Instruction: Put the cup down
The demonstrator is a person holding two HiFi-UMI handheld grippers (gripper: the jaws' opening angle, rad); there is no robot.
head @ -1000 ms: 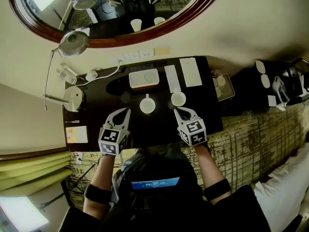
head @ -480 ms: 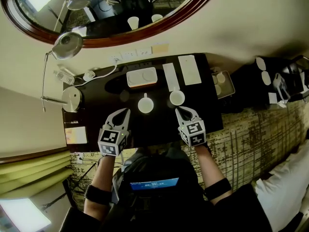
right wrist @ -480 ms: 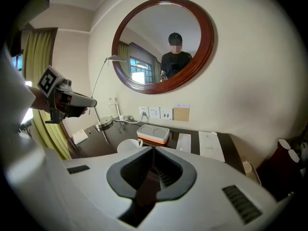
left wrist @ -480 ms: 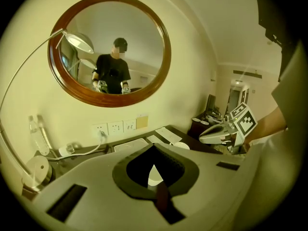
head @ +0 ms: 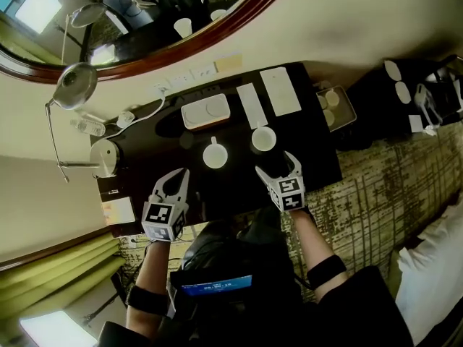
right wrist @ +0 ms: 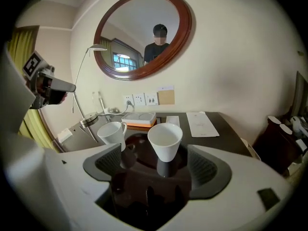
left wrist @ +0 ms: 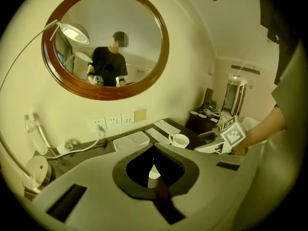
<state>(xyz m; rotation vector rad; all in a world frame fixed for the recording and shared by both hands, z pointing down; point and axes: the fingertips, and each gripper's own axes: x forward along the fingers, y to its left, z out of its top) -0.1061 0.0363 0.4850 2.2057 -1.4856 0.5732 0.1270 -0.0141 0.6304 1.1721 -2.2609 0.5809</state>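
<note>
Now R gripper (head: pixel 279 169) jaws just been opening, white cup (right wrist: pixel 165 141) loose btwn them on desk (right wrist: pixel 232 136); L gripper (head: pixel 179 177) jaws together, empty. Risk: pad clips cup on pullback, tips it.

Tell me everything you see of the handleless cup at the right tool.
The handleless cup is white, ceramic-looking, tapering to a narrow base, and looks empty. It stands upright on the glossy dark tabletop, which mirrors it. The right tool has just been opening its jaws; the cup sits between their tips, neither pad touching.
</note>
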